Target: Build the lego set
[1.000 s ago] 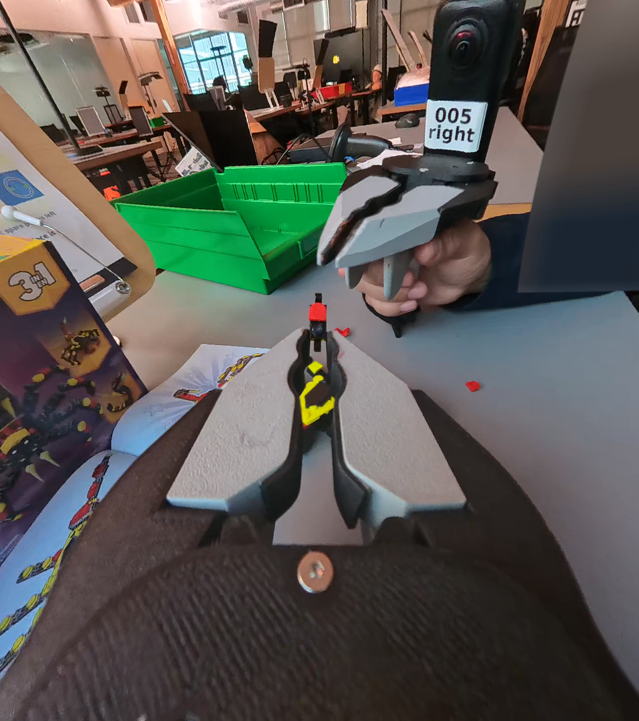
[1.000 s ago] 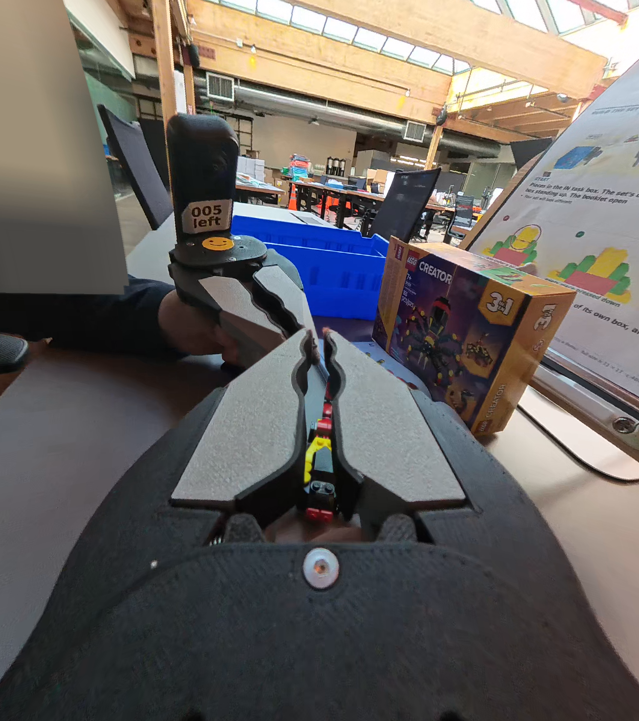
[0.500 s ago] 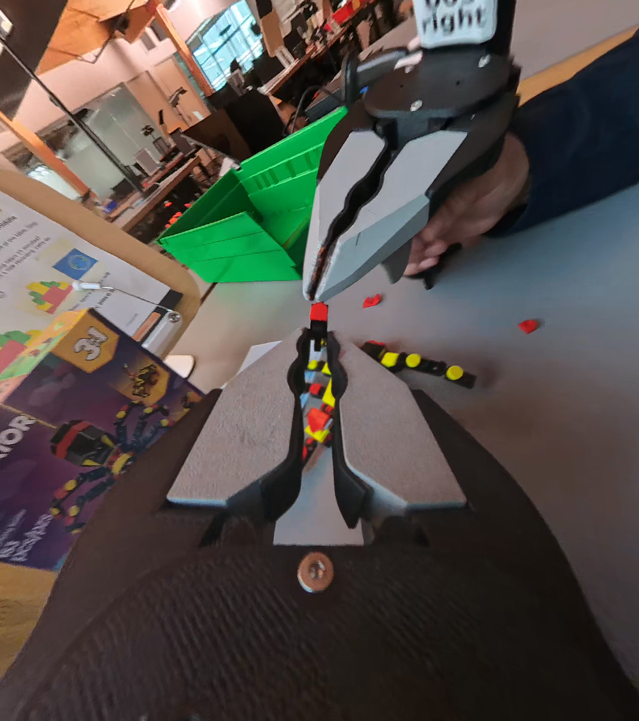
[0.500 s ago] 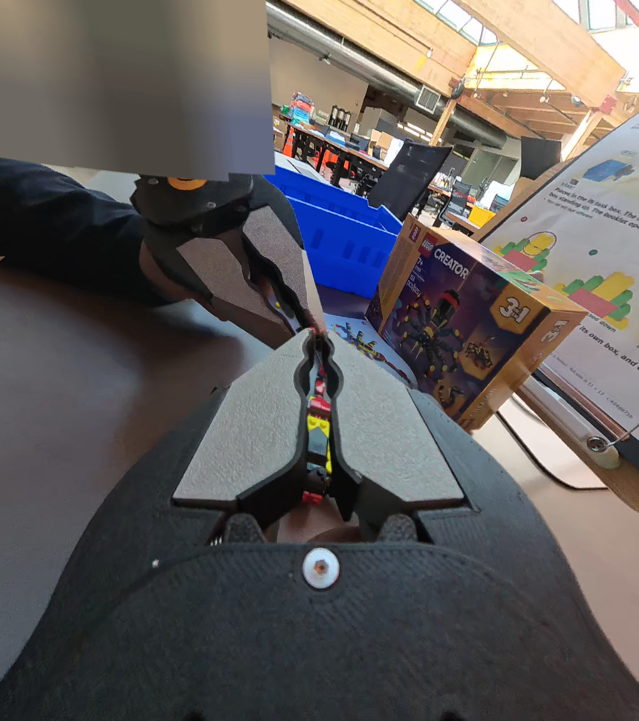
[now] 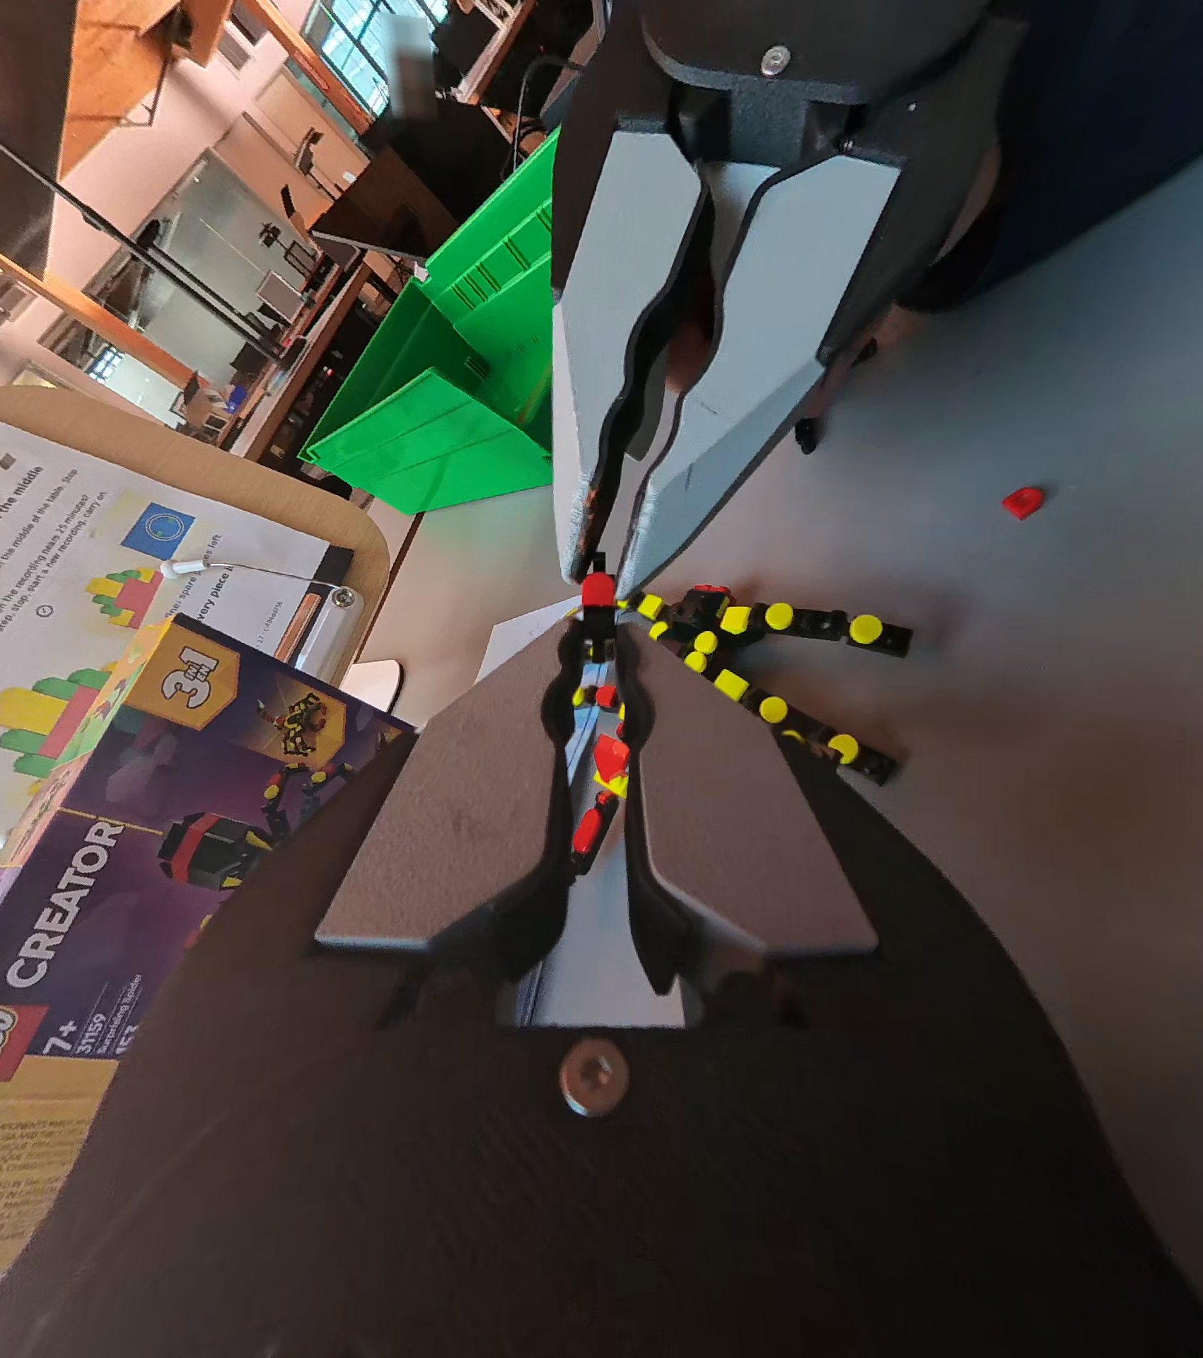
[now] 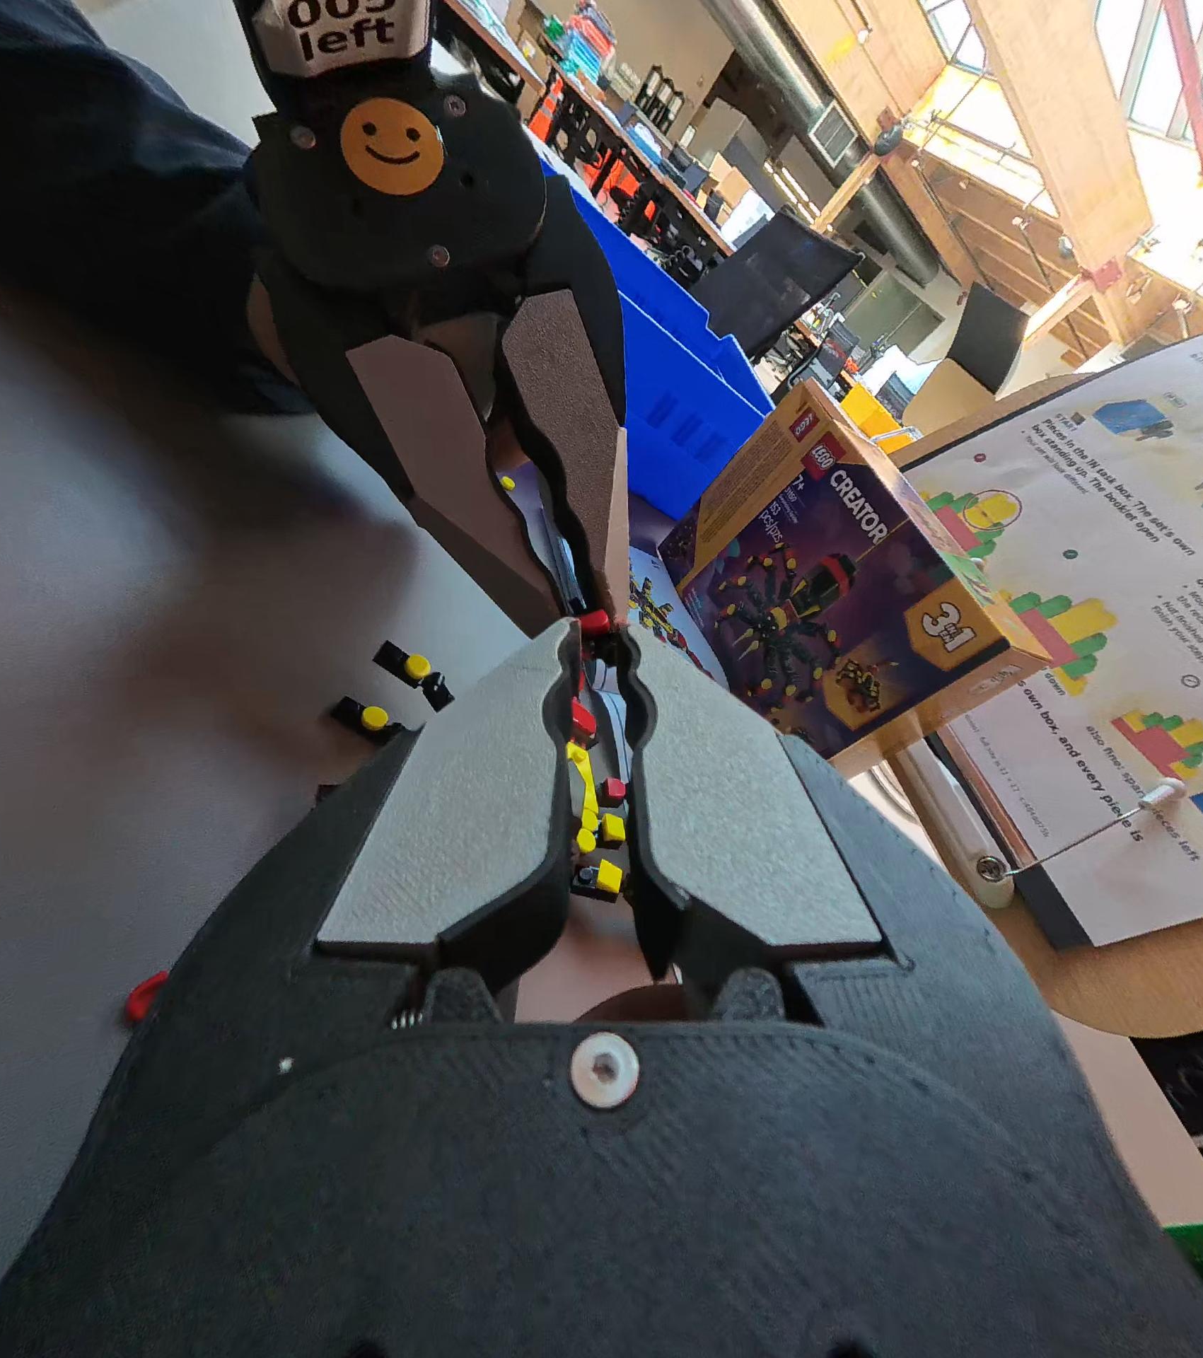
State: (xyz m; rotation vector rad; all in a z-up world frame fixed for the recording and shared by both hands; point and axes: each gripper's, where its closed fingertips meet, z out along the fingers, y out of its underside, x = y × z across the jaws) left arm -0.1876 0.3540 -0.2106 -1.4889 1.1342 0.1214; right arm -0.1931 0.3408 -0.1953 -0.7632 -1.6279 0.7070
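My left gripper (image 5: 594,633) is shut on a small black piece with a red cap (image 5: 597,592), held above the table. My right gripper (image 6: 602,641) comes from the opposite side, shown in the left wrist view (image 5: 600,575). Its tips are closed on the other end of the same small piece (image 6: 594,623). The left gripper also shows in the right wrist view (image 6: 583,613). The black, yellow and red spider model (image 5: 767,647) lies on the table just beneath. Its body shows through the finger gap (image 6: 594,808) and its legs (image 6: 400,687) spread out.
A loose red piece (image 5: 1022,501) lies on the grey table, also in the right wrist view (image 6: 143,996). The set's box (image 5: 106,845) and a clipboard with an instruction sheet (image 5: 69,558) stand nearby. There is a green bin (image 5: 466,367), a blue bin (image 6: 672,382) and an open booklet (image 6: 650,610). My two grippers' fingertips are within a few centimetres of each other.
Both grippers have tilted downward and moved together until their tips meet at the small red-capped piece. The spider model on the table has come into view beneath them.
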